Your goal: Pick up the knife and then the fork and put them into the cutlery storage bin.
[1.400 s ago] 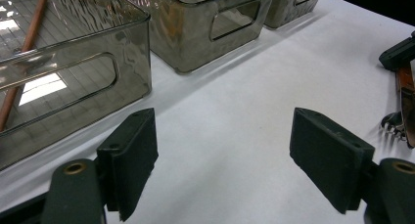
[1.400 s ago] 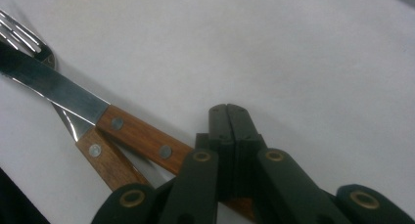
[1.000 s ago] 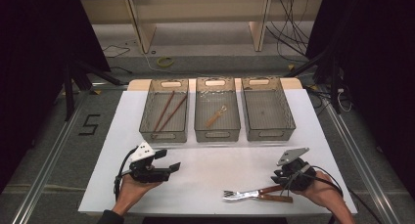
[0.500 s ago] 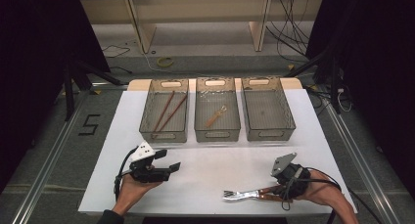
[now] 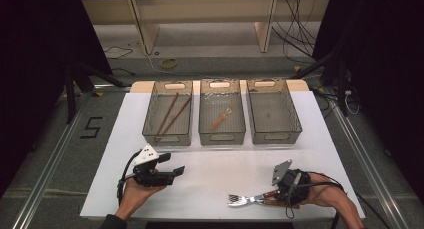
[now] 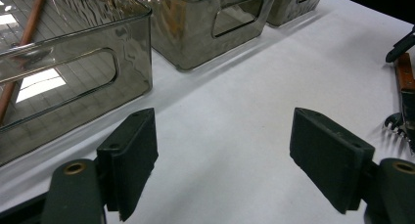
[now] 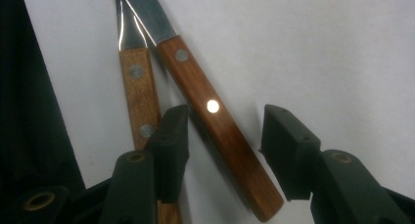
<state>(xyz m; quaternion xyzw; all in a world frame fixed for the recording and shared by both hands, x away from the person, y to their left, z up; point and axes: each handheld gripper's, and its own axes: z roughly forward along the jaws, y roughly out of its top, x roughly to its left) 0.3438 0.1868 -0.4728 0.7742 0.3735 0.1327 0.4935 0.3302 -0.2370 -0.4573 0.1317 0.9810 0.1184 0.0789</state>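
Since a second ago, our right gripper (image 7: pixel 222 138) is sinking over the wooden-handled knife (image 7: pixel 215 121) near the tabletop's (image 5: pixel 210 174) front right corner, its jaws apart and just closing around the handle, not yet clamping. Next we are squeezing and lifting. Our left gripper (image 6: pixel 222 163) is waiting, jaws apart.

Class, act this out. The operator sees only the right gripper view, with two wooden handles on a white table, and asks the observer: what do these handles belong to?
Observer: The high view shows a fork there, tines pointing left. The right tool has just been closing its jaws around one handle, but they aren't pressing on it.
Operator: Where might cutlery go?
Observer: Three clear bins stand in a row across the table; the left bin holds two chopsticks.
Operator: And the left tool?
Observer: The left tool is open, over bare table.
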